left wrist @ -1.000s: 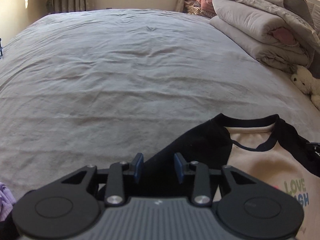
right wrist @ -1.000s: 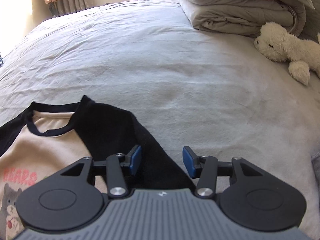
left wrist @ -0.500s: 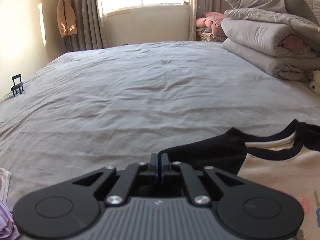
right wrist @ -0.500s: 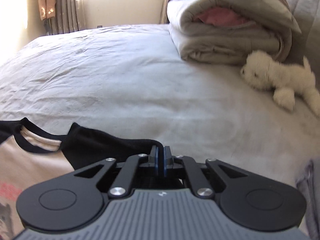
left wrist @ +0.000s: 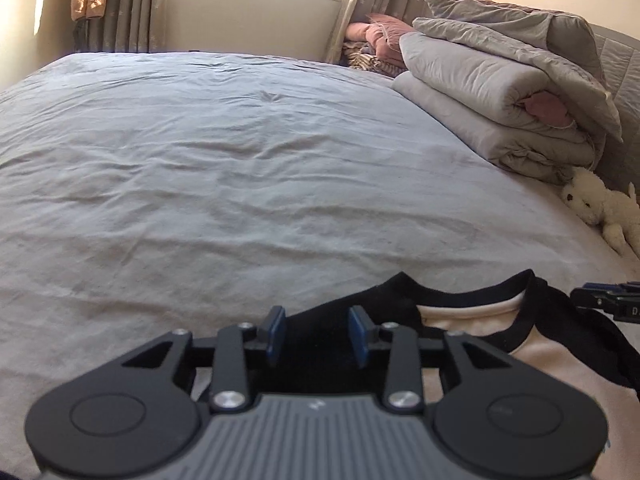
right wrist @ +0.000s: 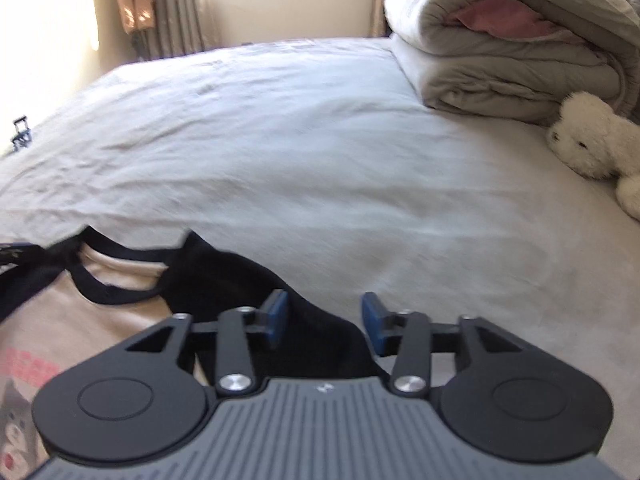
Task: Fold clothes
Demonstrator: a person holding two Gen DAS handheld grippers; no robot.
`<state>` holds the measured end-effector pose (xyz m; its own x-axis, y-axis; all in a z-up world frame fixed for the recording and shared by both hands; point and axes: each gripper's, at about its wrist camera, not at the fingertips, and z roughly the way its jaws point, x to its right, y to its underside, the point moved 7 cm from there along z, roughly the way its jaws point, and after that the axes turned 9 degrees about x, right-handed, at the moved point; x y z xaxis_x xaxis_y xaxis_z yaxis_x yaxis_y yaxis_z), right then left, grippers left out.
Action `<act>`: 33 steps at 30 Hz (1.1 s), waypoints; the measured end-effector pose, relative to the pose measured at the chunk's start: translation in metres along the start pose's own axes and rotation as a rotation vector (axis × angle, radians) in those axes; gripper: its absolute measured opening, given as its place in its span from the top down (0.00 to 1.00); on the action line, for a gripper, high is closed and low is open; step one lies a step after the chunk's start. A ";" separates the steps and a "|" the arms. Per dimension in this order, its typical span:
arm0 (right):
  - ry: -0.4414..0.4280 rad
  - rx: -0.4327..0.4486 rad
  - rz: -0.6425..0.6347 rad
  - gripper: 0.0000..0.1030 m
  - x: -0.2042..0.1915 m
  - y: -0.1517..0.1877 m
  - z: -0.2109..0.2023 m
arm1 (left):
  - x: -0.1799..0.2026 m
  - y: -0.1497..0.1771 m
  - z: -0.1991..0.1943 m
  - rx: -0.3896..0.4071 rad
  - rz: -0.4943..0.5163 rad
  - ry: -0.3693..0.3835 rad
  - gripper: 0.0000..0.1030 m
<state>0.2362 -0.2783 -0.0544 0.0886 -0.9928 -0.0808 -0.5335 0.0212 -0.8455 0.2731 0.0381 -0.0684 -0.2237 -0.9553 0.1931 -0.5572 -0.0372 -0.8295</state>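
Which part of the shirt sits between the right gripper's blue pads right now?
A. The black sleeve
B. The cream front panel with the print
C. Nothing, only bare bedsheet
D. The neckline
A: in the right wrist view the black sleeve lies in the gap of the right gripper, whose jaws are opening off it, while the cream front panel lies off to the left.

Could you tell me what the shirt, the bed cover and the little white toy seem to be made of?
Shirt: soft knit, probably cotton jersey; matte cream body and black sleeves that drape limply.
Bed cover: woven fabric, likely cotton; matte grey with fine creases.
White toy: plush with fluffy pile; the filling cannot be seen.
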 end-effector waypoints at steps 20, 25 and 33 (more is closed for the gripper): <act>0.060 0.075 -0.132 1.00 -0.035 -0.018 0.031 | 0.025 0.007 0.035 0.076 0.135 -0.066 0.96; 0.074 -0.008 -0.154 0.72 -0.031 -0.006 0.015 | 0.029 -0.003 0.012 0.093 0.130 -0.115 0.60; 0.149 -0.128 -0.145 0.51 0.019 -0.009 -0.062 | 0.055 -0.007 -0.047 0.066 0.083 -0.020 0.55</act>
<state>0.1900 -0.3051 -0.0158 0.0524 -0.9909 0.1236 -0.6275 -0.1290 -0.7679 0.2267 -0.0005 -0.0272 -0.2507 -0.9615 0.1126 -0.4837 0.0236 -0.8749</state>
